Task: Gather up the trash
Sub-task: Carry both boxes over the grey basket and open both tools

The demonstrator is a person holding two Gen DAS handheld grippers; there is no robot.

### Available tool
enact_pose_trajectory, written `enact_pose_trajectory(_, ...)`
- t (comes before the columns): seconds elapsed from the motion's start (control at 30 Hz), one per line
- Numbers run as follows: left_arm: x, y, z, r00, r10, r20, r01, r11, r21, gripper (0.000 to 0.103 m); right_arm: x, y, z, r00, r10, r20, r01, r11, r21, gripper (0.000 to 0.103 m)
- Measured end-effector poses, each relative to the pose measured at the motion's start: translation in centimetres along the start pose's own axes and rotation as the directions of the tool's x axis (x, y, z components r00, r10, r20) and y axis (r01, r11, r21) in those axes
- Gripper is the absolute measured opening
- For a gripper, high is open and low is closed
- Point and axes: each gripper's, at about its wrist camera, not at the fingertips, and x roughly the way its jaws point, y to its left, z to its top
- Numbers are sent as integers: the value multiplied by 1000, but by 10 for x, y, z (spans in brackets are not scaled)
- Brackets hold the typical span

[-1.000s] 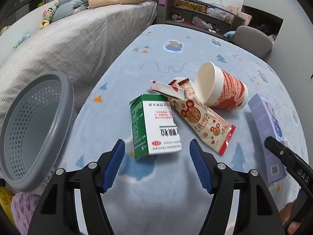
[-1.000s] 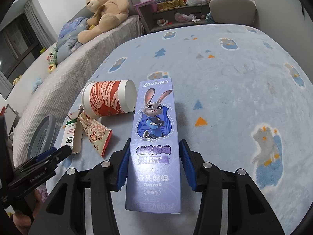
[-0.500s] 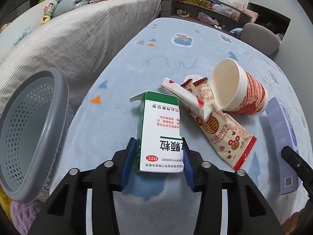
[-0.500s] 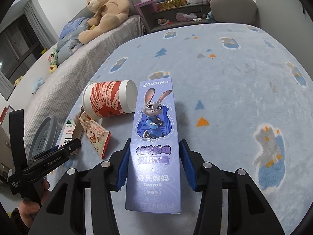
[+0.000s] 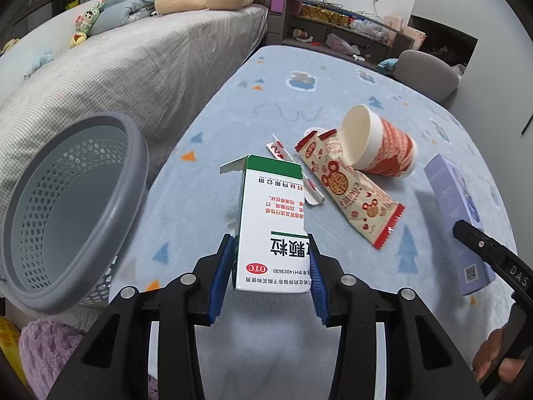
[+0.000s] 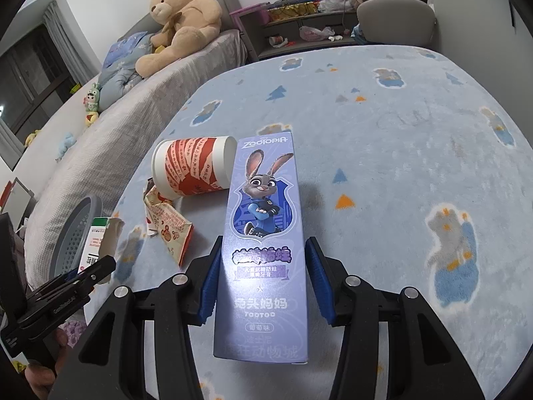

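My left gripper (image 5: 270,250) is shut on a green-and-white medicine box (image 5: 273,206), which it holds clear of the blue rug (image 5: 299,76), top flap open. A grey mesh basket (image 5: 133,153) stands just to its left. My right gripper (image 6: 263,250) is shut on a long purple toothpaste box (image 6: 266,200) with a cartoon rabbit on it. On the rug lie a tipped red-and-white paper cup (image 5: 389,146), a cream snack wrapper (image 5: 349,193) and a thin white strip (image 5: 293,173). In the right wrist view, the left gripper (image 6: 83,276) and the medicine box (image 6: 96,240) show at lower left.
A grey bed (image 5: 150,66) with a teddy bear (image 6: 180,16) and small toys runs along the left of the rug. A grey chair (image 5: 426,73) and a cluttered low shelf (image 5: 333,23) stand at the far end. A purple fluffy thing (image 5: 46,343) lies below the basket.
My left gripper went forward, closed on the medicine box and raised it off the rug. The right gripper and its purple box have stayed put.
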Motion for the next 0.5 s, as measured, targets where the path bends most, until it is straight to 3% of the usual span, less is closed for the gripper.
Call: enact_pose_trajectory(0.5,-56,12,-17,995,-52,82,48,997,53,41,-43,23,-24,999,-20,26,20,1000,-13,47)
